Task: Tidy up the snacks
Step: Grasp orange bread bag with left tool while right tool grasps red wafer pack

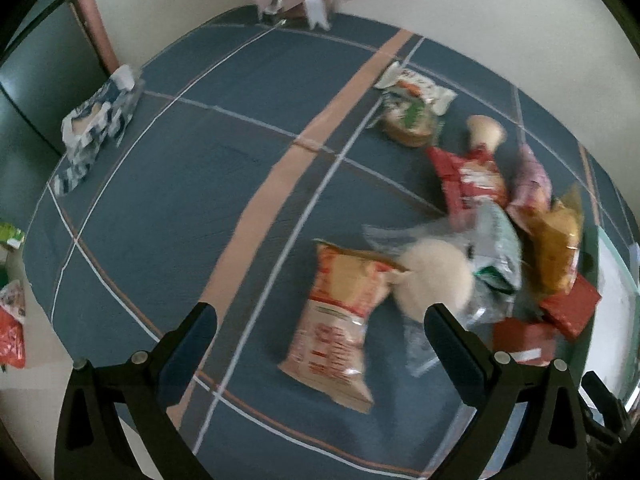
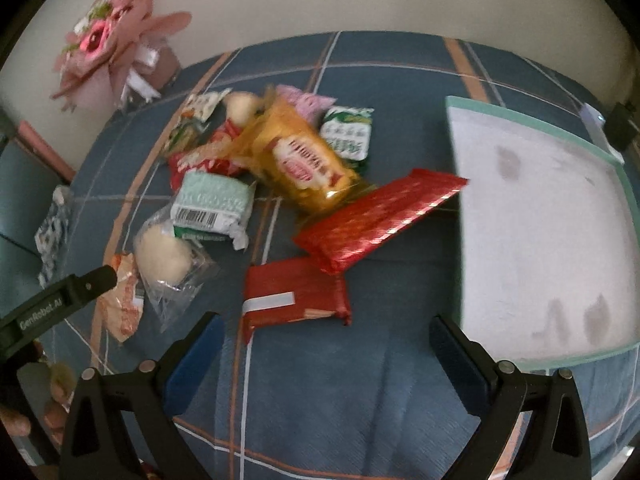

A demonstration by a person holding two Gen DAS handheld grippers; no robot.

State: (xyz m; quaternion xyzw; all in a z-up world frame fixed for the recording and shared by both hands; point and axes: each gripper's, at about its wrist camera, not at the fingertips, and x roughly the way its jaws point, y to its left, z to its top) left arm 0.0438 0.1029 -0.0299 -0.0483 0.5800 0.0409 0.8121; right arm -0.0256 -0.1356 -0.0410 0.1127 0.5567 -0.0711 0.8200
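Right wrist view gives you the relation that matters: the small red packet (image 2: 296,294) with the white strip lies just ahead of your right gripper (image 2: 326,344), a little left of the gap between the fingers, its long axis running left to right across your line of reach. Those jaws stand wide apart and hold nothing. The white tray (image 2: 540,216) with the green rim sits to the right, close beside that packet, so the right hand looks the nearer one for it.

Beyond it lies the long red bar (image 2: 380,216) — its far end tilts up toward the tray's corner. Farther off is the heap: the yellow bag (image 2: 304,160), the green-and-white packet (image 2: 348,136) and the pale green pack (image 2: 212,208) showing a barcode.

Left wrist view shows your left gripper (image 1: 320,332) also spread wide and empty, with the orange-and-white bag (image 1: 340,320) lying between and beyond its fingers, long axis pointing away from you. The bagged bun (image 1: 436,280) lies just to its right, touching it.

Only "GenRobot.AI" on the left gripper's arm reads clearly; the packet lettering is too blurred — probably Chinese characters.
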